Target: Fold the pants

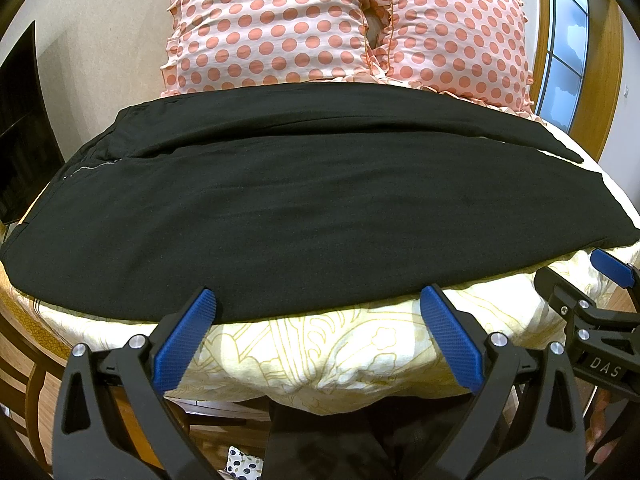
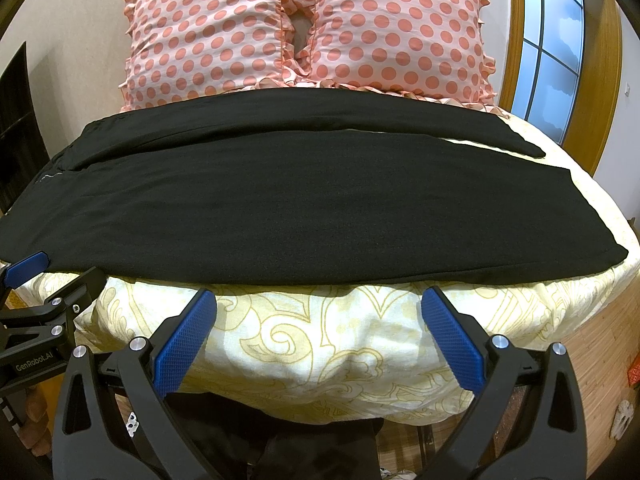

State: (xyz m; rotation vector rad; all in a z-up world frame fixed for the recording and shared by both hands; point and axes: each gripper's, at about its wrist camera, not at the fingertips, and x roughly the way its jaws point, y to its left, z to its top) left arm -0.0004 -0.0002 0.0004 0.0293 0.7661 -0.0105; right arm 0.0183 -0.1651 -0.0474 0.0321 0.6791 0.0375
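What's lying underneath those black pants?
The black pants lie on a cream, gold-patterned bedspread. Two polka-dot pillows sit behind. Whatever the pants cover is hidden.

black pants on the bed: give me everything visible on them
The black pants look like matte, soft fabric, laid flat across the cream patterned bedspread. Waist end lies to the left, where a short pale stitched line shows; hems point right. The two legs lie side by side, unfolded, the far one narrower and reaching towards the polka-dot pillows, which it seems to touch. Few wrinkles. Both the left tongs and the right tongs are open at the near edge, gripping nothing.
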